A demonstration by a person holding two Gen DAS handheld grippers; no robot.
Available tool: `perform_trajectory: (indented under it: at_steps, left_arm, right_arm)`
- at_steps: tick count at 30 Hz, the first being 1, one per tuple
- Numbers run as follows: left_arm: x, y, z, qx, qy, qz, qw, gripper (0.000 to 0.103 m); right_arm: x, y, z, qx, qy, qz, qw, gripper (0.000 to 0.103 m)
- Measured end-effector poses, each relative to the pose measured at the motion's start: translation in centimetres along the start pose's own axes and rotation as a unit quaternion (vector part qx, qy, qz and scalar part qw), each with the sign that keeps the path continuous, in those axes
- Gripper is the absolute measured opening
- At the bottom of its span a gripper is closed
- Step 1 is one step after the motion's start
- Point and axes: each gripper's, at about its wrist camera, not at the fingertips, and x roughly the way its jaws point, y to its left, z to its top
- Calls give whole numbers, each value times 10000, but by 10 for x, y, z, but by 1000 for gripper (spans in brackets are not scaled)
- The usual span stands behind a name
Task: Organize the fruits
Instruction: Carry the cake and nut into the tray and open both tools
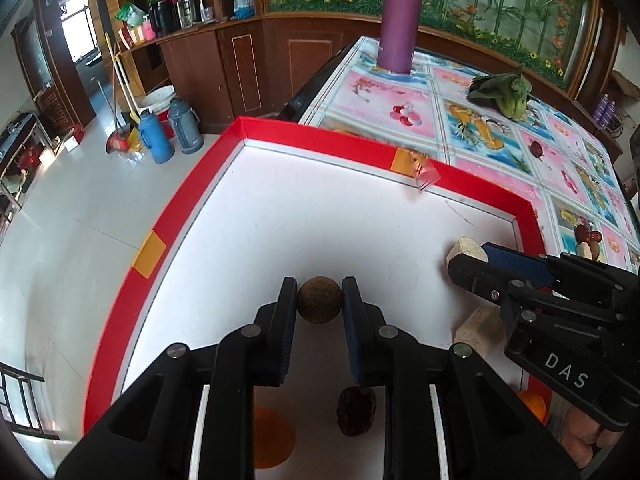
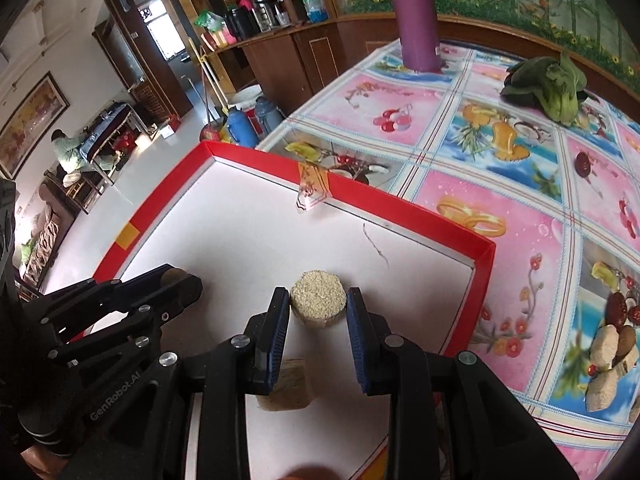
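Black left gripper (image 1: 319, 300) clamps the brown ball (image 1: 320, 299) over the tray (image 1: 192, 216).

A lived-in home: a fruit-print tablecloth (image 2: 500, 168) on the table, thermos flasks (image 1: 162, 136) and a broom (image 1: 120, 92) on the tiled floor, wooden cabinets (image 1: 240, 68) behind.

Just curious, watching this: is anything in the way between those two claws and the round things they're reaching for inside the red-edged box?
Nothing visible. The left gripper already has the brown ball between its fingers, and the right gripper straddles the beige puck. Both sit on the white tray floor.
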Motion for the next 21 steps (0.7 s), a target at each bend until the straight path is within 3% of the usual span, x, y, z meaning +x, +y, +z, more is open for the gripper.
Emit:
perform_trajectory:
  at_steps: [10, 12, 14, 17, 21]
  left_arm:
    - [2, -3, 3, 39, 148, 169, 9997, 27]
    - [1, -3, 2, -1, 186, 218, 9996, 35]
    - [-4, -4, 1, -55, 75, 361, 9993, 51]
    - [-18, -9, 1, -63, -183, 506, 9985, 57]
    - [-48, -30, 0, 155, -601, 424, 9972, 64]
  right_arm:
    - [-1, -3, -1, 134, 129, 148, 9997, 28]
    - [-3, -5, -1, 197, 102, 243, 9995, 28]
    - [-11, -8, 0, 256, -28, 302, 9992, 29]
    - [-31, -15, -2, 308, -320, 416, 9981, 34]
    - [-64, -33, -9, 488, -700, 483, 9952, 36]
